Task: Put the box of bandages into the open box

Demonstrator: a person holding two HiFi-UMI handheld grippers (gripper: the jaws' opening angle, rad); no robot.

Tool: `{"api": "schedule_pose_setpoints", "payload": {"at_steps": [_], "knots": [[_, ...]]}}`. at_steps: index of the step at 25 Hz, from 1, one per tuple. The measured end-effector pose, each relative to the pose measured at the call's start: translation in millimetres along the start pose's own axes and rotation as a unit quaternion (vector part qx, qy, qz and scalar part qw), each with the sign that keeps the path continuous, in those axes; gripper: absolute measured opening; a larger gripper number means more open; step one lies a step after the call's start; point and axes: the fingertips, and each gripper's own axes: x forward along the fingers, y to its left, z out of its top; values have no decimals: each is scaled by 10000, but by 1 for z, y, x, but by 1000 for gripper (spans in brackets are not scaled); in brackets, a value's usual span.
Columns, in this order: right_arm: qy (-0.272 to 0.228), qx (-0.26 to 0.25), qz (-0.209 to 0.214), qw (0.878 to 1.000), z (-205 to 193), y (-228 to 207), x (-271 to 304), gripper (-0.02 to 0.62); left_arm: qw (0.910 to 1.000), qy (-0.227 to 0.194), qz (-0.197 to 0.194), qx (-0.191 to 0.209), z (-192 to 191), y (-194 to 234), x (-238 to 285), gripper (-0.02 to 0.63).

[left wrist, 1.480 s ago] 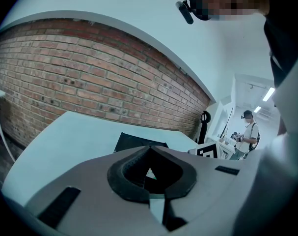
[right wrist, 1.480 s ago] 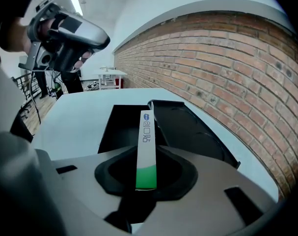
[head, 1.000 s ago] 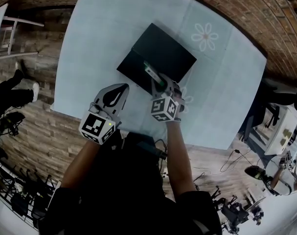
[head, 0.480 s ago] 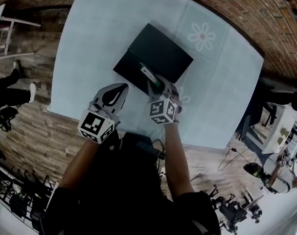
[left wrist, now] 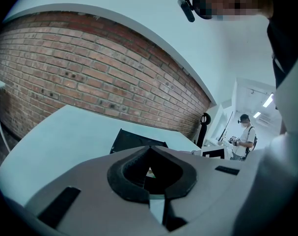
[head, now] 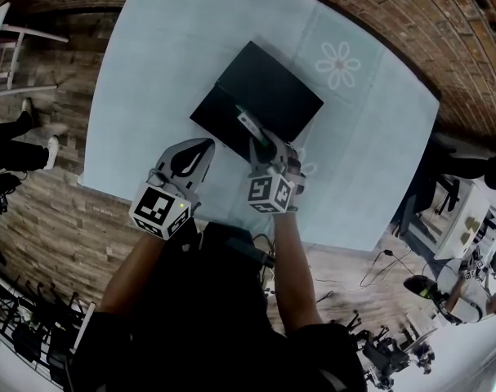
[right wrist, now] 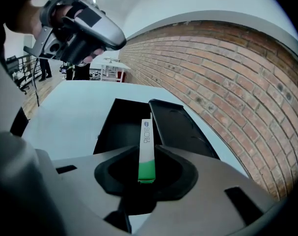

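Right gripper (head: 264, 144) has the box of bandages (right wrist: 146, 141) pinched between its fingers. The jaws have just been closing, and they're clamped on the green end of that skinny white-and-green carton. The rest of it sticks out past the fingertips, standing on its narrow edge. It points at the open box (head: 219, 111) and hangs over that box's near side, right about where the tray meets the lid (head: 274, 88).

The open box is black and sits around the middle of the table (head: 166, 47). Its lid is flipped open and lies flat on the side toward the far right corner. The tray looks bare from the right gripper view.

Left gripper (head: 207, 144) is parked over the table's near edge, just left of the right one and short of the black box. Its fingertips are pressed together with nothing in them.

There's a flower print (head: 339, 62) on the cloth past the lid, toward the far right corner.
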Motion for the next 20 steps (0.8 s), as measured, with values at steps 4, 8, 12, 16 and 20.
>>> {"api": "schedule_pose_setpoints", "payload": {"at_steps": [4,8,12,16,20], "knots": [[-47,-44,39,10000,2,0,6,109,10000,9,-22,1,-1,1,0,31],[-28,-225,77,9997,6,0,10,109,10000,14,-33,-12,-2,1,1,31],[14,-433,142,9990,6,6,11,109,10000,28,-54,-15,-2,0,0,31],[4,-431,215,9988,8,9,12,112,9999,61,-106,-42,-4,1,0,31],[20,-458,340,9984,8,12,14,117,9999,74,-112,-57,-5,3,0,31]]}}
